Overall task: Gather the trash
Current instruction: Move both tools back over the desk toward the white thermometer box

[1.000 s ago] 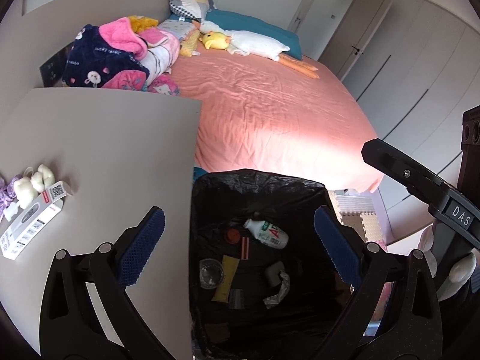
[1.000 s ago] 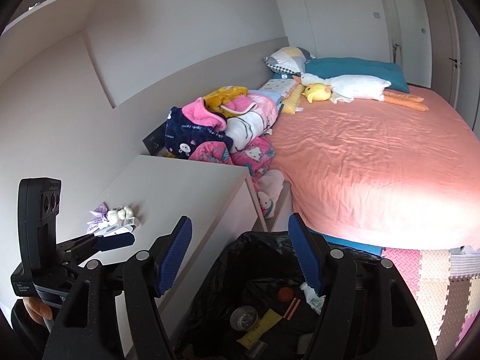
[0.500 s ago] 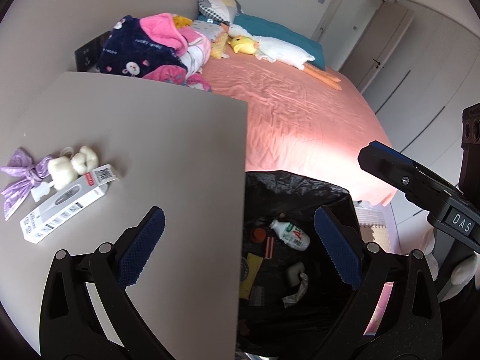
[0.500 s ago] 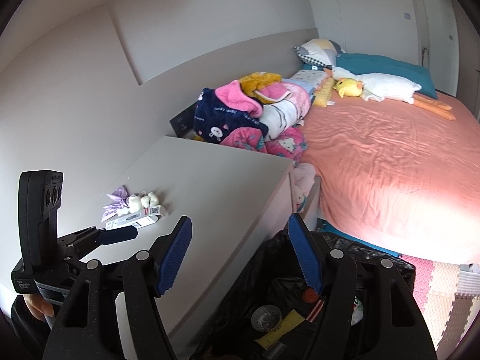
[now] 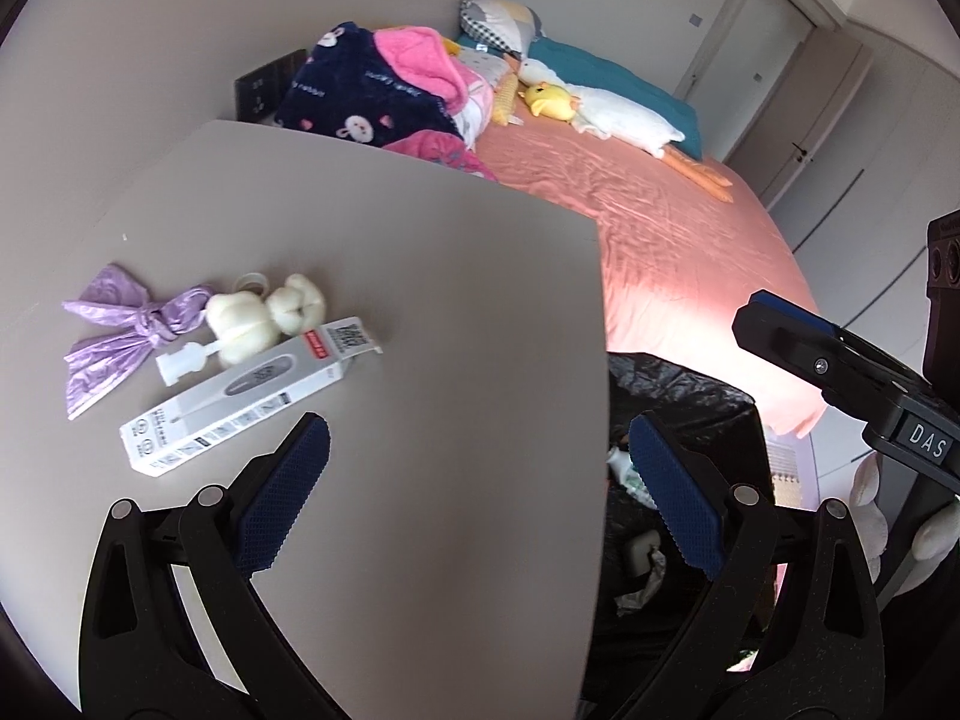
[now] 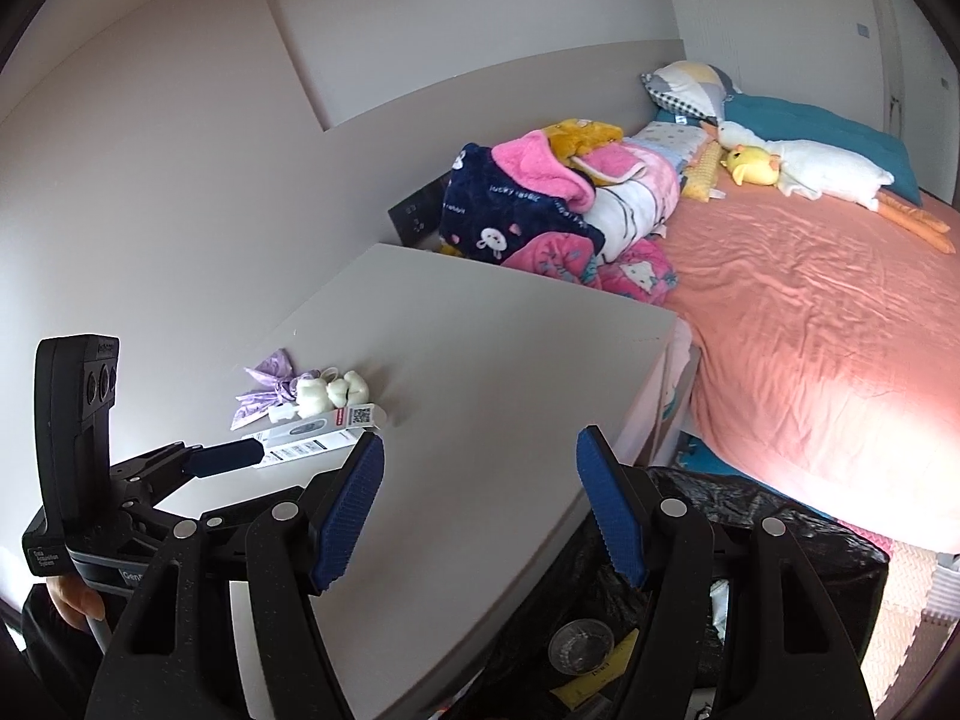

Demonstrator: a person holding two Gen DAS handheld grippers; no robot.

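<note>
On the beige table [image 5: 420,312] lie a white carton box [image 5: 240,396], a white plush charm [image 5: 264,318] and a knotted purple plastic bag [image 5: 120,330]; the box also shows in the right wrist view [image 6: 318,435]. My left gripper [image 5: 480,498] is open and empty, over the table just right of the box. My right gripper [image 6: 477,510] is open and empty over the table's near edge. A black-lined trash bin [image 5: 678,420] stands beside the table and holds a bottle, a yellow wrapper and other trash; it shows in the right wrist view [image 6: 780,558] too.
A bed with a pink sheet [image 6: 810,330] lies beyond the table and bin. A pile of blankets [image 6: 552,204] and a plush duck [image 6: 798,171] sit on it. Foam floor mats [image 6: 912,600] lie at the right.
Both grippers have swung left from over the bin to over the table. The box, charm and purple bag are now closer and larger. Both grippers stay open.
</note>
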